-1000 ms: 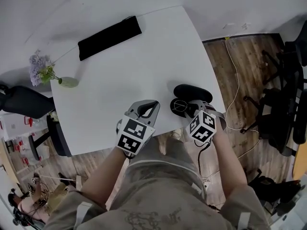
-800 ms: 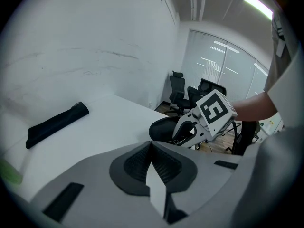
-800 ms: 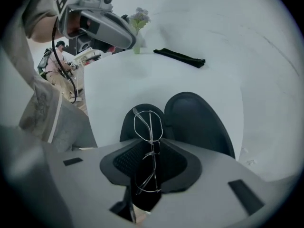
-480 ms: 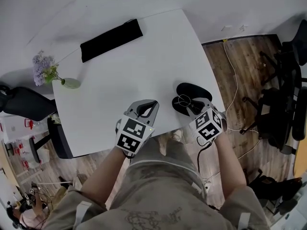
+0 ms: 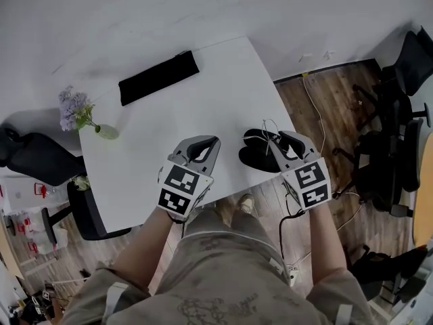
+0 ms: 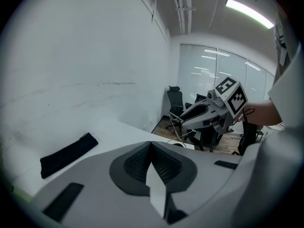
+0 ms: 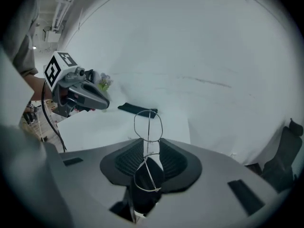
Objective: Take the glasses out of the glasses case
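Note:
My right gripper (image 5: 273,141) is shut on a thin wire-framed pair of glasses (image 5: 265,137) and holds them just above the open black glasses case (image 5: 256,158), which lies near the table's front right edge. In the right gripper view the glasses (image 7: 148,127) stand upright between the pads (image 7: 173,163), one lens ring poking past the fingertips, and the dark case (image 7: 144,194) shows below the jaws. My left gripper (image 5: 207,145) hovers to the left of the case, shut and empty; its fingertips (image 6: 151,145) meet in the left gripper view.
A white table (image 5: 169,114) carries a long black strip (image 5: 159,78) at the back and a small vase of purple flowers (image 5: 78,110) at the far left. Office chairs (image 5: 399,127) and a cable (image 5: 316,110) occupy the wooden floor to the right.
Both grippers have risen. The right one has rolled and lifted the glasses up out of the case, which stays on the table.

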